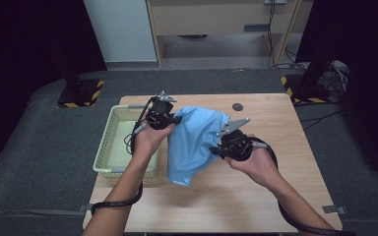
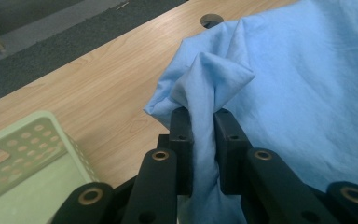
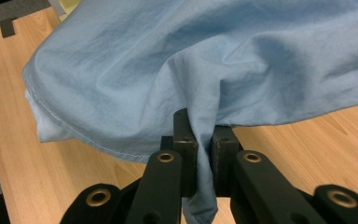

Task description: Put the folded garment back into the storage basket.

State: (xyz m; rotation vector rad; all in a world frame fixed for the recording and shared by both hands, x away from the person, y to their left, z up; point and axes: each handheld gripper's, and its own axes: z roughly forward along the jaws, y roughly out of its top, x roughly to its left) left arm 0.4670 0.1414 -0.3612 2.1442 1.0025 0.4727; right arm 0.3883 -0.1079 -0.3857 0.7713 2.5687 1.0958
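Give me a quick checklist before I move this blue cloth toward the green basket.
1. Left gripper shut on the blue cloth: ok, fabric pinched between its jaws.
2. Right gripper shut on the cloth: ok.
3. Cloth lifted off the table: cannot tell; its lower end may touch.
4. Green basket open and beside the cloth: ok.
5. Basket empty: cannot tell; the left hand hides part.
6. Cables free of cloth: ok.

Overhead plus close views; shared cloth (image 1: 195,142)
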